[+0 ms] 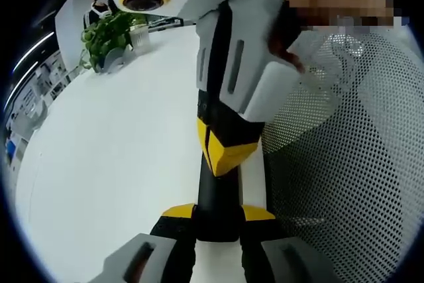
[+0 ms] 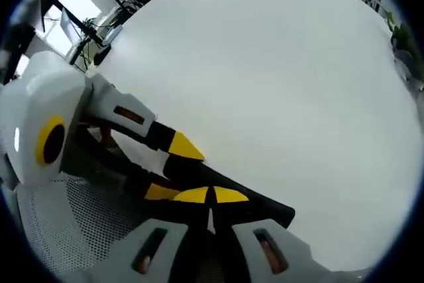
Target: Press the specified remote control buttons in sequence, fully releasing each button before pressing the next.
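Right now the left gripper (image 1: 217,214) has the black remote control (image 1: 216,187) clamped between its two yellow-tipped jaws. The jaws stand part open, just the width of the remote's body, gripping its near end. In the left gripper view the remote runs straight away from the jaws, over the near right edge of the white table (image 1: 119,164), with a mesh chair back (image 1: 344,164) just to the right.

And in comes the right gripper (image 1: 222,154) from the far side. Its yellow tips are drawn together to a point and set down on the remote's top face, midway along. From the right gripper view, the right gripper (image 2: 212,195) shows its jaws closed with only a thin seam between them, gripping nothing and touching the remote (image 2: 268,207). The left gripper (image 2: 171,169) reaches in from the left, one jaw on either side of it.

I cannot make out any button under the tips. Far left on the table, a leafy green plant (image 1: 106,38) stands.
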Demonstrator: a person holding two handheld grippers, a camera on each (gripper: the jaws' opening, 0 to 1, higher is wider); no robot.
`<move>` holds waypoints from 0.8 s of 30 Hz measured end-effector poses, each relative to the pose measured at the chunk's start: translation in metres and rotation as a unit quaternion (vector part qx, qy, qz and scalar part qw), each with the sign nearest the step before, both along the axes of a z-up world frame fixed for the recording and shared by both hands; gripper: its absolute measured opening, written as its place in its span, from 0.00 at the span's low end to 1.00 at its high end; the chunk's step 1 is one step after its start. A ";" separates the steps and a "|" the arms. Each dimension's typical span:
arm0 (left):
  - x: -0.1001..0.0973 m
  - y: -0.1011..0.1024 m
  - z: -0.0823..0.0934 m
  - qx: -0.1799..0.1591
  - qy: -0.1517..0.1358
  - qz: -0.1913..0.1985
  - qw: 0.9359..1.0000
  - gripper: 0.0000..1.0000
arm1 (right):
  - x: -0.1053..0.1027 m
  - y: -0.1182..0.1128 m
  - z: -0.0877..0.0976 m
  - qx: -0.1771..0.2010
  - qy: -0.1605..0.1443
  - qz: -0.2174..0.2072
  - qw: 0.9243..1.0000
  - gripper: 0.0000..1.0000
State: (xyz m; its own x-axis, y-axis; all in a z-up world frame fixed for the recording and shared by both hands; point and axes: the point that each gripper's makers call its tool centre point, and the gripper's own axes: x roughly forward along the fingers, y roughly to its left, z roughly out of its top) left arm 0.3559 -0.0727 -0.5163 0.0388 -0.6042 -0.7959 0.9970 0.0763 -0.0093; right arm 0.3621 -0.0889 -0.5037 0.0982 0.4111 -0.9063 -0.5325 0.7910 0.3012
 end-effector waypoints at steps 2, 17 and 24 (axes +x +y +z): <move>0.000 0.000 0.000 0.000 0.000 0.000 1.000 0.24 | -0.002 0.003 -0.002 -0.001 0.005 0.004 1.000 0.00; 0.000 0.000 0.000 0.000 0.000 -0.001 1.000 0.25 | 0.000 0.001 -0.008 -0.016 0.004 0.005 1.000 0.00; 0.000 0.000 0.000 -0.001 0.000 0.008 1.000 0.25 | -0.002 0.001 -0.005 -0.002 0.029 -0.010 1.000 0.00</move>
State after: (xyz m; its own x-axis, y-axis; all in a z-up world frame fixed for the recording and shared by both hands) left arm 0.3563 -0.0730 -0.5163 0.0480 -0.6050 -0.7948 0.9956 0.0927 -0.0104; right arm 0.3599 -0.0878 -0.5091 0.0526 0.4059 -0.9124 -0.4985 0.8024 0.3282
